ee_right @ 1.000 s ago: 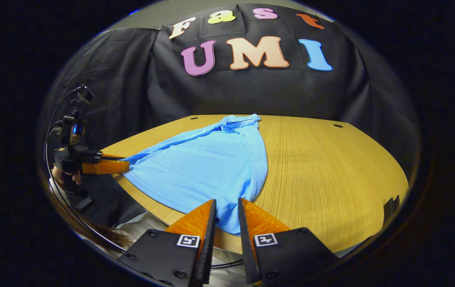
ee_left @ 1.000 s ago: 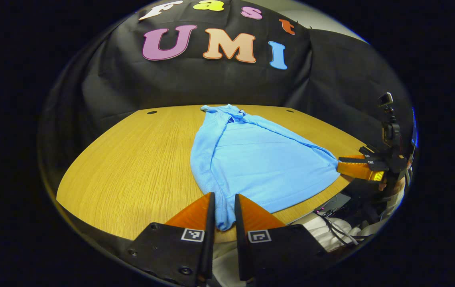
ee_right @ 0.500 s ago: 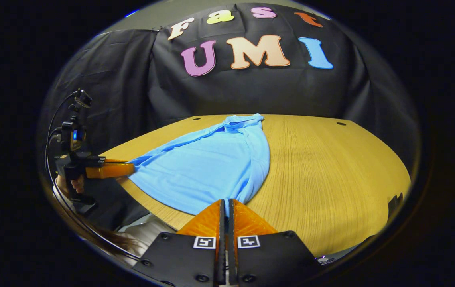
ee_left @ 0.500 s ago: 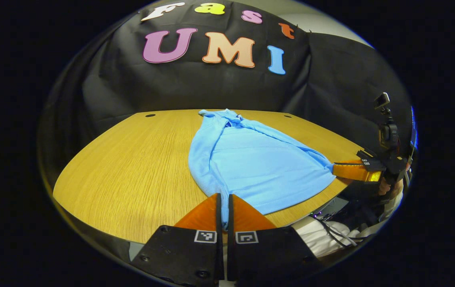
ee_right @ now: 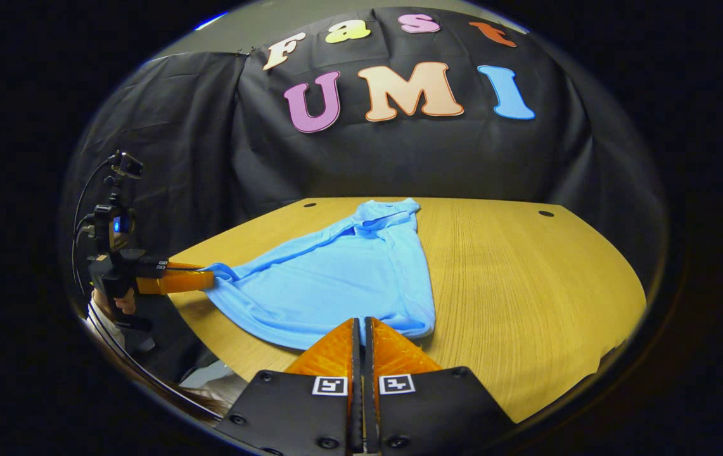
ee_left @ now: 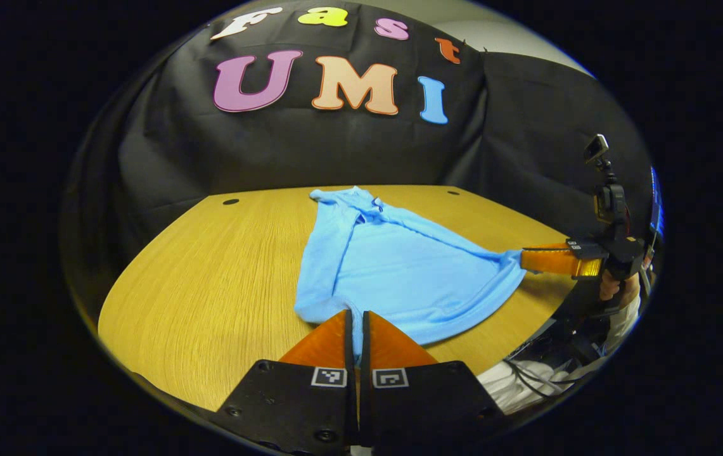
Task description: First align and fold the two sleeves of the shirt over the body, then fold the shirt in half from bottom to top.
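Both grippers have closed on the shirt's near hem since a second ago, when their fingers stood apart around the cloth, and the hem now lifts off the table with a curl along its edge. Both sleeves look already folded in over the body, though the far collar end is too small to be sure of. So the sleeve folds seem done, and the bottom-to-top fold is just starting. Left gripper pinches the near left corner of the hem, fingers pressed together on the cloth. Right gripper does the same at the near right corner. Still ahead: carrying the hem to the collar at the table's far side.
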`<state>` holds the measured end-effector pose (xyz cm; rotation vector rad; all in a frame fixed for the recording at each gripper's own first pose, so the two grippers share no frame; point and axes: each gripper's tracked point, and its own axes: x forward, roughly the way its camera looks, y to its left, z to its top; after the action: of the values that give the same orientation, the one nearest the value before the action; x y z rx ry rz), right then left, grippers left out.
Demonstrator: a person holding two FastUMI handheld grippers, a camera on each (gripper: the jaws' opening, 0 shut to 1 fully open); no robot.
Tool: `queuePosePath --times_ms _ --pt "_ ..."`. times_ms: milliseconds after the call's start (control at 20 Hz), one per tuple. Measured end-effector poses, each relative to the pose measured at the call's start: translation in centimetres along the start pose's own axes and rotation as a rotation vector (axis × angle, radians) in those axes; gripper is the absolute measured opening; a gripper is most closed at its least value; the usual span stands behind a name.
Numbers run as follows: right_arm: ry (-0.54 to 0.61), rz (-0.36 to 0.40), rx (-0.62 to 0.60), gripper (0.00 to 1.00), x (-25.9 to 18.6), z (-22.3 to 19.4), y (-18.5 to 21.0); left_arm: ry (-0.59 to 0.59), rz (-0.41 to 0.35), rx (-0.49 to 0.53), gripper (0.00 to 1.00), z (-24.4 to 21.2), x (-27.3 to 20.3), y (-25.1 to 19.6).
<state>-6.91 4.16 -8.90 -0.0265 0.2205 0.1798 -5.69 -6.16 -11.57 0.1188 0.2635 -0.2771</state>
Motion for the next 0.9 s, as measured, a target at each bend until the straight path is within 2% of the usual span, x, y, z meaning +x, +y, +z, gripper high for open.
queuePosePath --times_ms 500,700,900 --pt "0.01 -0.092 -0.011 0.04 10.5 10.6 -5.1 -0.069 -0.004 -0.143 0.0 12.1 10.8 6.5" --pt "0.037 -0.178 -0.012 0.04 16.2 13.7 -8.7 -0.099 0.074 -0.121 0.0 15.8 16.6 10.8" --pt "0.029 -0.195 0.063 0.04 21.5 16.5 -10.2 -0.088 0.088 -0.198 0.0 16.8 20.9 12.9"
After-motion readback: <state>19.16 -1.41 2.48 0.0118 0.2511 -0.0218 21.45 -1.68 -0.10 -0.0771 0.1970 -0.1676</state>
